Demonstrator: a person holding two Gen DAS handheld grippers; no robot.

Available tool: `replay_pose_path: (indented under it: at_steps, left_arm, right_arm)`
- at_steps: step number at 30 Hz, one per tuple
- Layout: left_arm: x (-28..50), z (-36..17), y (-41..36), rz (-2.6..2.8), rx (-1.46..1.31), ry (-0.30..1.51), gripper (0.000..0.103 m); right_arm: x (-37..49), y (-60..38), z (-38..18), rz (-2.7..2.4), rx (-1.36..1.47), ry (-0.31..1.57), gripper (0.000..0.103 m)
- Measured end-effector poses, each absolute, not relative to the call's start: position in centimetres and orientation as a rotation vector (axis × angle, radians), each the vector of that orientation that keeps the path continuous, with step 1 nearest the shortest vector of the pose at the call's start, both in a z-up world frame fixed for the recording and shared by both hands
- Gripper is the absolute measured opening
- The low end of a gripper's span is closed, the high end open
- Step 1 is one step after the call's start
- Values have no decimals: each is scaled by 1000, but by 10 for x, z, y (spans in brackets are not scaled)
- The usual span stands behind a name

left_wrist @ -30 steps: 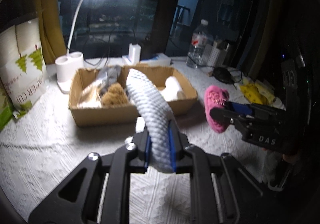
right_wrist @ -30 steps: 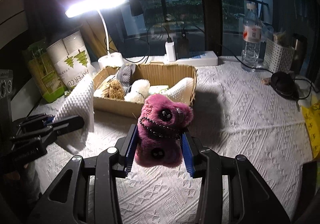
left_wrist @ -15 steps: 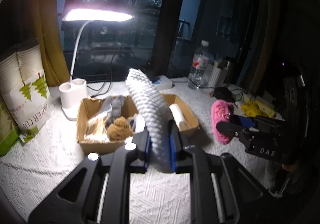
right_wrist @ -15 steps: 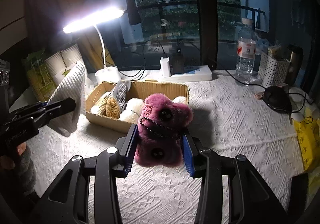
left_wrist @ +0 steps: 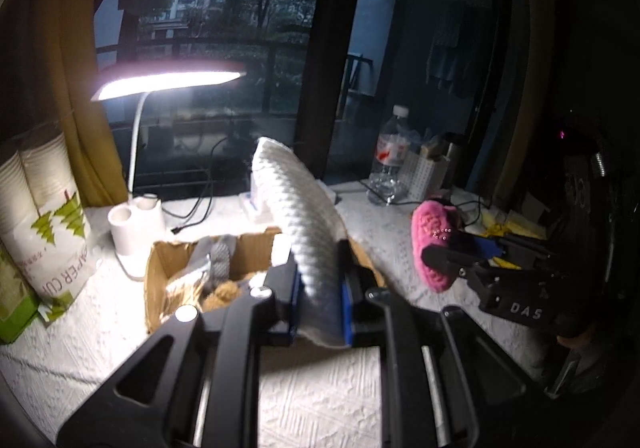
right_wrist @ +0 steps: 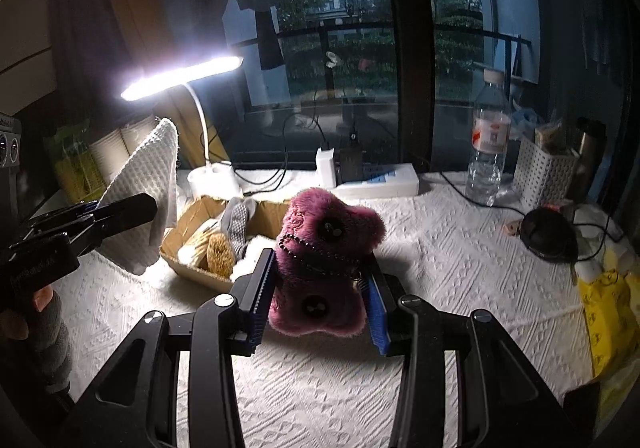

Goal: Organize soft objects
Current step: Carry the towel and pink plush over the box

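Note:
My left gripper (left_wrist: 320,288) is shut on a white waffle-weave cloth (left_wrist: 304,224) and holds it up above the table; the cloth (right_wrist: 148,187) also shows at the left of the right wrist view. My right gripper (right_wrist: 320,304) is shut on a purple furry plush toy (right_wrist: 324,264) and holds it above the table; the toy (left_wrist: 434,244) appears pink in the left wrist view. A cardboard box (right_wrist: 188,219) behind both grippers holds several soft items, among them a grey sock (right_wrist: 238,219) and a tan fuzzy ball (right_wrist: 220,252).
A lit desk lamp (right_wrist: 184,75) stands behind the box. A paper cup pack (left_wrist: 44,219) is at the left. A water bottle (right_wrist: 488,143), a white perforated basket (right_wrist: 544,171), a black round object (right_wrist: 548,234) and a yellow bag (right_wrist: 608,296) are at the right.
Both grippers have risen and pulled back from the box, each still holding its item. The box now looks smaller and lower in both views.

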State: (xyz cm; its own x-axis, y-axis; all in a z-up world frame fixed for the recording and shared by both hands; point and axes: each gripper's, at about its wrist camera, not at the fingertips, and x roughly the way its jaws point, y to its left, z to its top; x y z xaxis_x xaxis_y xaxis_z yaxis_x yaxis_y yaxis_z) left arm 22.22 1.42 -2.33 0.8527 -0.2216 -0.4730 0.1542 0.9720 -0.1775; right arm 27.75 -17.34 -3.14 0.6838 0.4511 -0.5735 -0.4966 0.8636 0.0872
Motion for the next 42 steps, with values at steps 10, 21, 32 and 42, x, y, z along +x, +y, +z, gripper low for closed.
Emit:
replay_pose_path:
  at_steps: [10, 21, 32, 42]
  left_arm:
    - [240, -28, 5, -188, -143, 527, 16]
    - [282, -65, -17, -167, -101, 632, 16]
    - [322, -113, -36, -146, -54, 749, 16]
    - [346, -140, -40, -132, -44, 827, 27]
  right_arm:
    - [288, -184, -28, 543, -41, 591, 43]
    - [311, -197, -51, 582, 24, 621, 43]
    - [328, -213, -73, 593, 72, 662, 43]
    - [335, -222, -83, 561, 84, 691, 43]
